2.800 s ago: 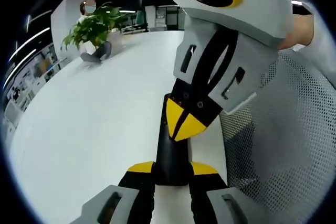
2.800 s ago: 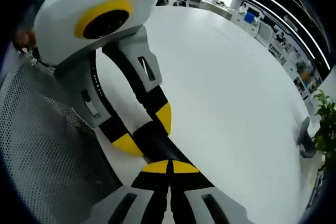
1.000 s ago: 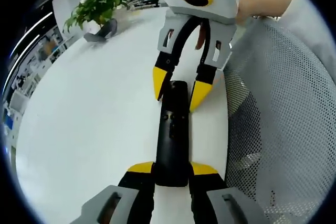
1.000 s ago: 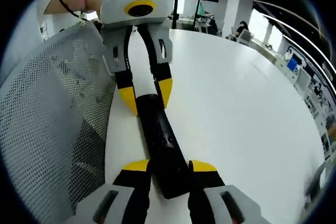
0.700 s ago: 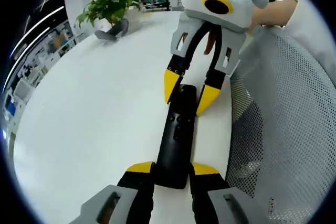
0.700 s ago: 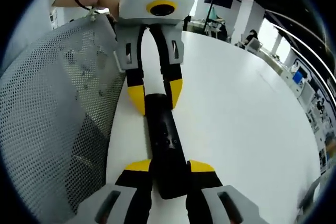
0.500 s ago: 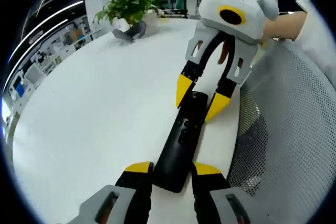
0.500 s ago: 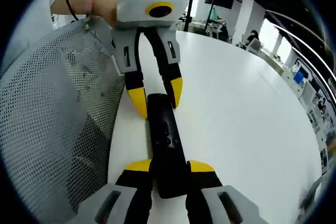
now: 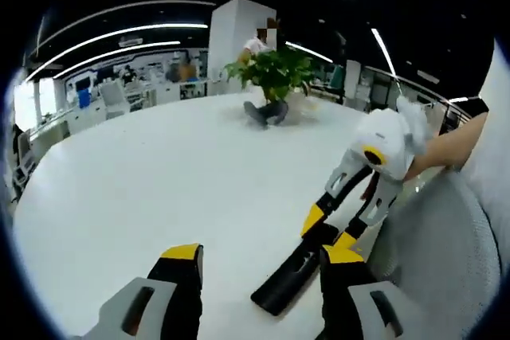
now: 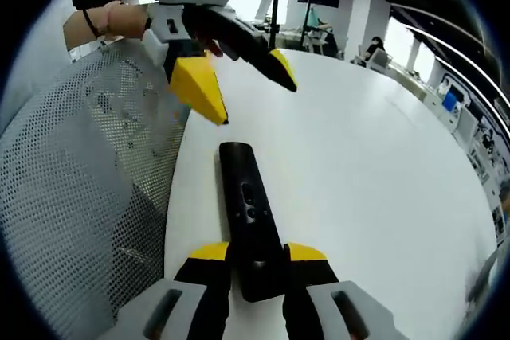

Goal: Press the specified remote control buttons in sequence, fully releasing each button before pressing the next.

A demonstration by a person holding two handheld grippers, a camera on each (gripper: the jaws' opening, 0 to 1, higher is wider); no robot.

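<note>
White table [image 9: 143, 189], black remote control [image 10: 249, 209] flat near its edge, potted plant [image 9: 273, 85] far side

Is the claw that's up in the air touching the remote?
Apart. In the right gripper view, the left gripper hangs open above the far end of the remote, with white table showing between its yellow tips and the remote.

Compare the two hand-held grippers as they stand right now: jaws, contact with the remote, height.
The left hand-held gripper has its jaws spread wide with nothing between them; the right hand-held gripper has its jaws closed against the black remote. The left one is lifted off the white table, apart from the remote's far end; the right one sits low at the near end. Both have yellow tips.
</note>
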